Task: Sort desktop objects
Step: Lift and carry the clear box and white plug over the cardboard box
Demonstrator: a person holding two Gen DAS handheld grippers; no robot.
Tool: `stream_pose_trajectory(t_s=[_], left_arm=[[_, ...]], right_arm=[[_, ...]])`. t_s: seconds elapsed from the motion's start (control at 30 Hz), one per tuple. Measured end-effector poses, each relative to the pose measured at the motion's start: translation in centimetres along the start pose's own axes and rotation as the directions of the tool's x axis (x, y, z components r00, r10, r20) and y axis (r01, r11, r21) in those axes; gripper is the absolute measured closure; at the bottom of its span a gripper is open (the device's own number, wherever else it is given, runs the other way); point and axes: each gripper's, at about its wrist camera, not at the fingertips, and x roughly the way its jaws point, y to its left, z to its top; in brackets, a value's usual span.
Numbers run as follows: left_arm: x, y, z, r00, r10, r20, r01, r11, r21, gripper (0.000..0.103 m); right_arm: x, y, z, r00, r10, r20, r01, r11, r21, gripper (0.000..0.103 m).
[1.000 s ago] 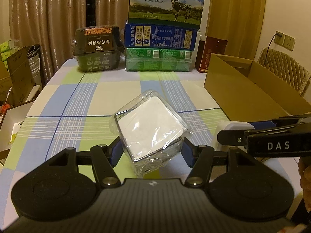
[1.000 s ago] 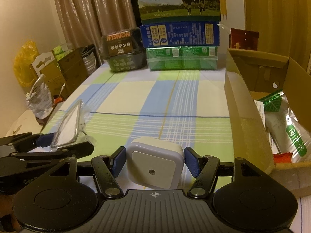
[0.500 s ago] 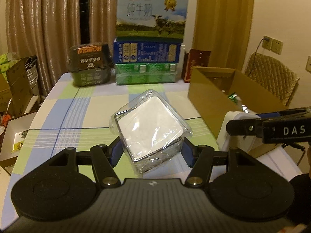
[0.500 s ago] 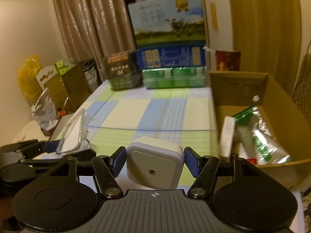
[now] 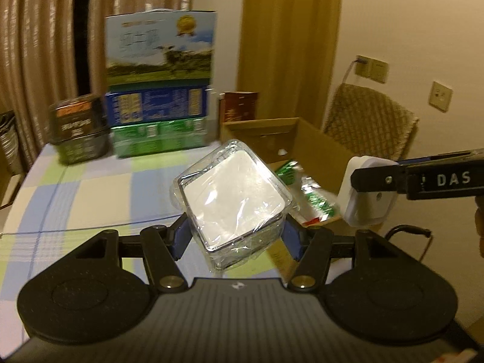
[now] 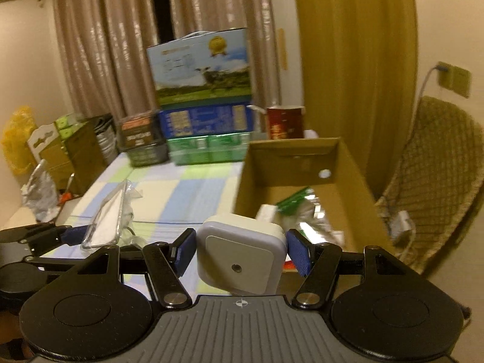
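Both grippers have risen and swung toward the open brown cardboard box (image 6: 302,163), which a second ago lay off to the right and now fills the centre of the right wrist view. The left gripper (image 5: 234,233) is clamped on a clear plastic case wrapped in film with a white square inside (image 5: 233,193), its blue pads pressed against the case's two sides; the case is tilted, held in the air above the checked blue, green and cream tablecloth (image 5: 90,193), with the box at about 2 o'clock beyond it. The right gripper (image 6: 240,251) is closed on a white rounded-square plug-in night light (image 6: 242,257), pads tight on both sides, just short of the box's near wall at 12 o'clock. Inside the box lie green-and-silver foil packets (image 6: 299,208) and a small white item. At 11 o'clock, at the table's far end, stands a stack of milk cartons (image 6: 205,112).
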Motion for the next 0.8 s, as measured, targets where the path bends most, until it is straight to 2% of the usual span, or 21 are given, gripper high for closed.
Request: stream_pose_trajectory(t_s=[0.4,0.8], left_arm=[[2.9,-5.3,1.8,0.998,-0.069,-0.01,0.07,0.996,0.046,0.046],[6.1,-7.3,2.9,0.994,-0.098,-0.046,0.102,0.992,0.079,0.046]], right_arm=[[-0.9,-6.4,0.8,0.997,-0.074,0.003,0.074,0.996,0.045,0.041],[0.9,-8.5,1.6,0.996,-0.087,-0.021,0.088,0.996,0.035,0.041]])
